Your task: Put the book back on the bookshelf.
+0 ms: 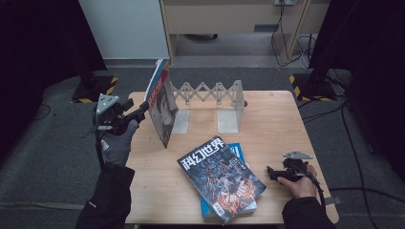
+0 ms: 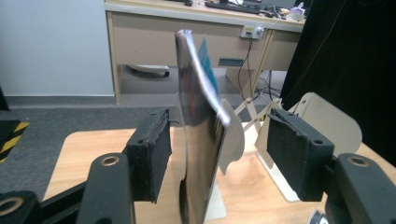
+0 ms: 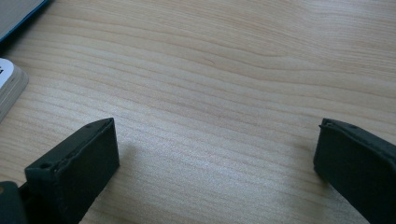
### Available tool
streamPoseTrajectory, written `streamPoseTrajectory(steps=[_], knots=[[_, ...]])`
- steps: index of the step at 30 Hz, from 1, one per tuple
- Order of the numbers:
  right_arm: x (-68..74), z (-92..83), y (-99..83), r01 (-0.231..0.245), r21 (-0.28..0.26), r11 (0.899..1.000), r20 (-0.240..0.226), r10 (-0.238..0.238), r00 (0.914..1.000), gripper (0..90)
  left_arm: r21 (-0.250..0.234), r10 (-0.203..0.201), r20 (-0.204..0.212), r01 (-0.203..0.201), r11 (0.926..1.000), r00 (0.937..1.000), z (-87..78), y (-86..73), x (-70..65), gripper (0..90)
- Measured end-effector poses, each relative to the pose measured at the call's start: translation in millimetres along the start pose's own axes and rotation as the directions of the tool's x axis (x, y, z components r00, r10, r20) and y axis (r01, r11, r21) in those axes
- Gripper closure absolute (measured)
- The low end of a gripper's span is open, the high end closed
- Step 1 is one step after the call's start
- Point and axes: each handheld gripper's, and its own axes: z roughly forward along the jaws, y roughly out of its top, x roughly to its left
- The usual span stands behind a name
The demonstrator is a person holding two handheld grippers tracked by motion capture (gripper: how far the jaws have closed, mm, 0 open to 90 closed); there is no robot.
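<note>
Magazine (image 1: 162, 107) upright (wooden table (image 1: 282, 119))

The table (image 3: 233, 60) is pale wood with a visible grain and a matt finish. The upright magazine (image 2: 198, 135) has a glossy paper cover that catches the light, as does the magazine lying flat (image 1: 220, 177). The expanding book stand (image 1: 210, 93) looks like smooth, pale plastic. The gripper pads (image 3: 79, 165) are matt black, foam-like and slightly rough.

Upright mag (image 1: 162, 107) leans vs rack's (image 1: 210, 95) left end; 2 more mags (image 1: 220, 179) stacked flat front-center on table.
</note>
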Motion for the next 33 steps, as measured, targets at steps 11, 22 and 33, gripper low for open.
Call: streamPoseTrajectory(steps=[11,22,33], knots=[[-3.9,-6.4,4.1,-0.007,0.02,1.0,0.013,0.007,0.9999,16.3,0.074,-0.006,0.011,0.005,0.9973,0.9999,-11.4,-42.3,4.5,35.8],[4.0,-19.3,12.1,-0.014,-0.045,0.999,-0.022,0.013,0.9997,20.7,0.19,0.015,0.043,-0.023,0.9815,0.999,0.0,-92.1,-0.6,34.9],[19.0,-37.0,18.5,-0.012,-0.109,0.994,-0.085,0.002,0.9964,22.3,0.295,0.005,0.087,-0.031,0.9549,0.9962,17.8,-135.6,-2.8,33.0]])
